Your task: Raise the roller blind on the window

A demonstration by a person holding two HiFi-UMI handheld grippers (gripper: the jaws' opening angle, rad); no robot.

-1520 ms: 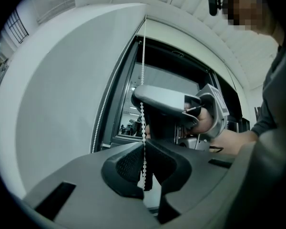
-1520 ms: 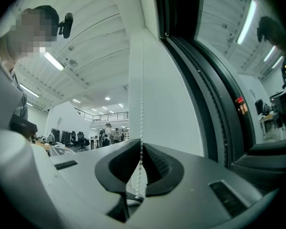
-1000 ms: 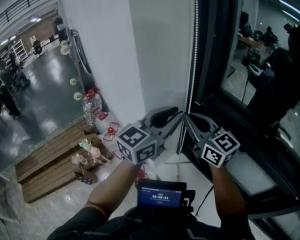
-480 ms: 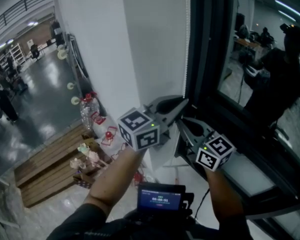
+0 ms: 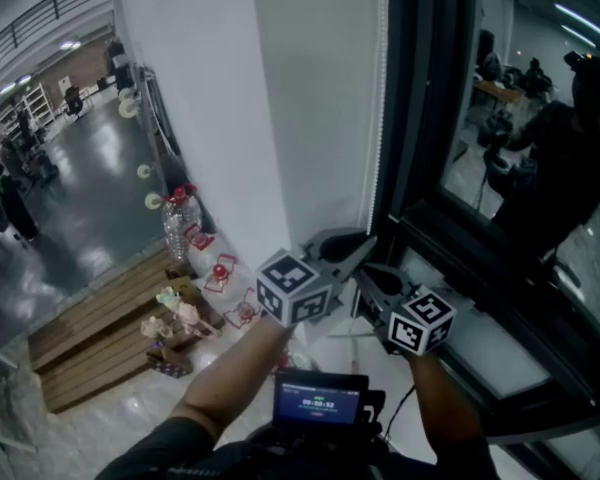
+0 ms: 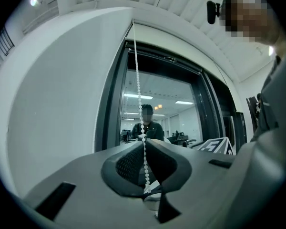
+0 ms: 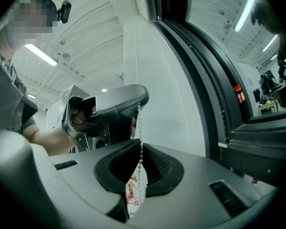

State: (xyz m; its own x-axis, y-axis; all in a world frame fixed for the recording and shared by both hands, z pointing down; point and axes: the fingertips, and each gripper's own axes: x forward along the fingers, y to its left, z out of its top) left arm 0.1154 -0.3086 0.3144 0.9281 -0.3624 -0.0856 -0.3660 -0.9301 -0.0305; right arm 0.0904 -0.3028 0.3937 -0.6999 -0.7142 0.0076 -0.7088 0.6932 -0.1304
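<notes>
Head view shows us close to the window, where the roller blind hangs as a pale sheet beside the dark frame. Its bead chain runs down along the right edge of the blind. Both tools meet low on this chain. The left gripper has just been closing its jaws, and in the left gripper view the pads press nearly together on the chain, which rises straight up from between them. The right gripper sits just under the left one and is also narrow, pinched on the beads, as it seems on the same strand. We judge the chain to be very light, thin and limp, so it can carry only a pull and never a push. The beads give the ribbed pads something to catch, so slipping is less likely than on a smooth cord. They look like small plastic beads, and a sharp jerk could break the chain. The place to hold is the chain itself, not the fabric, pulling along its own line. We cannot tell whether this strand raises the blind.
</notes>
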